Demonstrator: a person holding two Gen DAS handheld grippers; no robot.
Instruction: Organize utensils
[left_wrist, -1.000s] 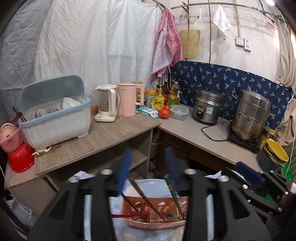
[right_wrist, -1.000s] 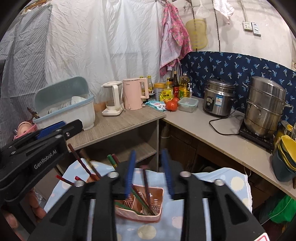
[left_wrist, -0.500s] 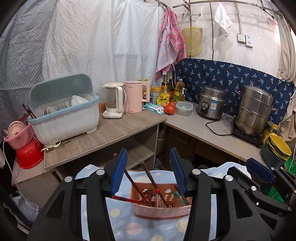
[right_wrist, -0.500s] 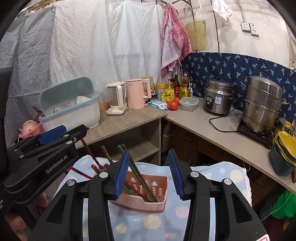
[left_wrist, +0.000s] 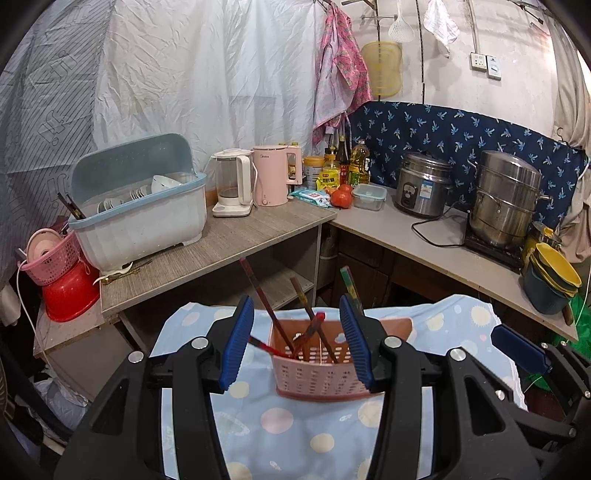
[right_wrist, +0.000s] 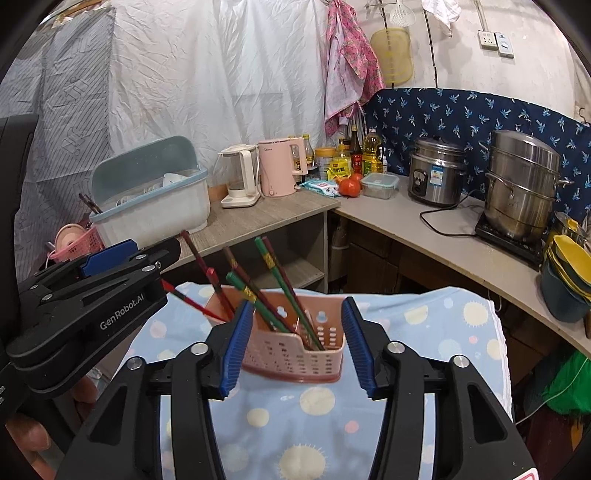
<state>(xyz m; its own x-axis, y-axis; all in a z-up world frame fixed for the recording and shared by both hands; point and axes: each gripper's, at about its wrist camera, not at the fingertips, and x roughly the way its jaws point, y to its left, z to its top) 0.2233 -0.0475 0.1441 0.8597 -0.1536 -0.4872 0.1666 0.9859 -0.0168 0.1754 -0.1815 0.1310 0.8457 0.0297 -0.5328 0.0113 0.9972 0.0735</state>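
A pink slotted utensil basket (left_wrist: 317, 369) (right_wrist: 291, 354) stands on a blue spotted cloth (left_wrist: 295, 428) (right_wrist: 424, 332). Several red, brown and green chopsticks (left_wrist: 258, 291) (right_wrist: 280, 280) lean in it, and one red stick pokes out to the left. My left gripper (left_wrist: 297, 345) is open just short of the basket, with nothing pressed between its blue pads. It also shows at the left of the right wrist view as the left gripper (right_wrist: 92, 295). My right gripper (right_wrist: 299, 347) is open and its jaws are opening, with only the basket beyond them.
Behind the cloth, an L-shaped counter carries a covered dish rack (left_wrist: 140, 214), two kettles (left_wrist: 255, 177), bottles, a rice cooker (left_wrist: 423, 184) and a steel steamer (left_wrist: 506, 199). Stacked bowls (left_wrist: 554, 273) sit at the right, a red basin (left_wrist: 68, 291) at the left.
Both grippers have drawn back from the basket, which now sits higher in each view with more cloth showing. The right gripper's jaws have spread wider.
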